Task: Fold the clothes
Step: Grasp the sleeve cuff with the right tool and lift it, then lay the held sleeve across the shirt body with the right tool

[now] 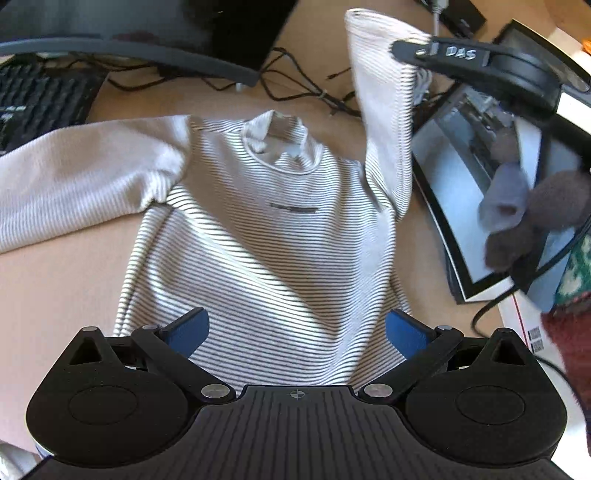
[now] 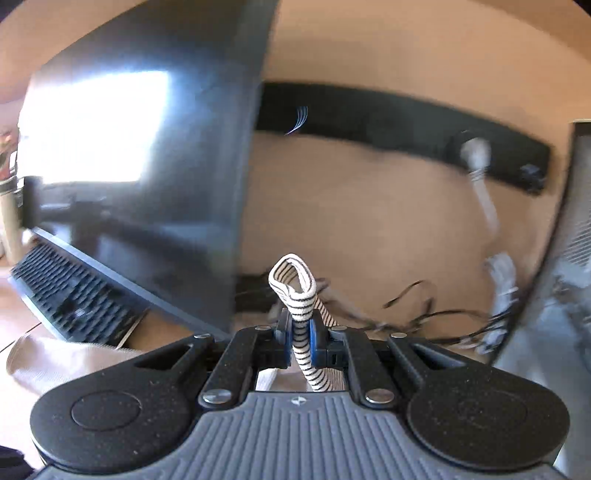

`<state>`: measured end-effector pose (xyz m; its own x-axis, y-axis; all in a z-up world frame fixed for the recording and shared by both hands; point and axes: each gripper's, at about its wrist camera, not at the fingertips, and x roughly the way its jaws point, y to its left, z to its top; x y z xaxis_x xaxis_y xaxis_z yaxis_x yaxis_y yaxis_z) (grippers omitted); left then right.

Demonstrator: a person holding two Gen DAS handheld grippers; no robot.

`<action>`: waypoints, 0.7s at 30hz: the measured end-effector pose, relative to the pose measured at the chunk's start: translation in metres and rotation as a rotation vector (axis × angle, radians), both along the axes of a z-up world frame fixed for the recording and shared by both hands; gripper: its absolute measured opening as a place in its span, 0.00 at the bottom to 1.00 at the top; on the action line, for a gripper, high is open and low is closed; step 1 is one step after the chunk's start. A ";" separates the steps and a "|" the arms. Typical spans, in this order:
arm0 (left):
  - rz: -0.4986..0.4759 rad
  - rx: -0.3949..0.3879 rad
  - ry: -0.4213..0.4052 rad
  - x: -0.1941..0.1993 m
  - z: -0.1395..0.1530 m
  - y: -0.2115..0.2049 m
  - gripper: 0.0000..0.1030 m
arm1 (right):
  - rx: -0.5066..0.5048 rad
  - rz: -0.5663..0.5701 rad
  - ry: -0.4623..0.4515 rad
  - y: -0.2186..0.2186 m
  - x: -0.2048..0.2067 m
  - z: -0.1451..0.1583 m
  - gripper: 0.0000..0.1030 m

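Note:
A white sweater with thin black stripes (image 1: 258, 229) lies face up on the tan table, neck toward the far side. Its left sleeve (image 1: 74, 173) stretches flat to the left. Its right sleeve (image 1: 384, 110) is lifted upright, pinched near the cuff by my right gripper (image 1: 410, 51). In the right wrist view my right gripper (image 2: 300, 338) is shut on a folded loop of striped sleeve fabric (image 2: 295, 284). My left gripper (image 1: 297, 330) hovers open over the sweater's hem, blue pads (image 1: 192, 328) spread wide with nothing between them.
A dark monitor (image 1: 184, 29) and black keyboard (image 1: 37, 99) stand at the far left, with tangled cables (image 1: 306, 88) behind the sweater. A magazine (image 1: 476, 177) with dark fuzzy items lies on the right. The right wrist view shows the monitor (image 2: 147, 166) and a keyboard (image 2: 70, 299).

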<state>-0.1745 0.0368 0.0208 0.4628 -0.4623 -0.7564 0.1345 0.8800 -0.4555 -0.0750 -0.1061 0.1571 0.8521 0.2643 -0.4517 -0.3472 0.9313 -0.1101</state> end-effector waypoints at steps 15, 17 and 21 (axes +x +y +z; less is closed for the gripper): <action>0.163 0.004 0.079 -0.014 -0.015 0.033 1.00 | 0.049 0.163 0.208 0.060 0.024 -0.070 0.32; 0.160 0.007 0.089 -0.012 -0.018 0.030 1.00 | 0.084 0.171 0.209 0.050 0.018 -0.068 0.48; 0.136 0.050 0.025 0.000 -0.014 0.014 1.00 | 0.125 0.097 0.201 0.001 0.005 -0.067 0.52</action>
<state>-0.1741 0.0506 0.0065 0.4991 -0.3580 -0.7892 0.0014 0.9110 -0.4123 -0.0704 -0.1049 0.0900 0.7163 0.4047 -0.5685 -0.4387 0.8947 0.0841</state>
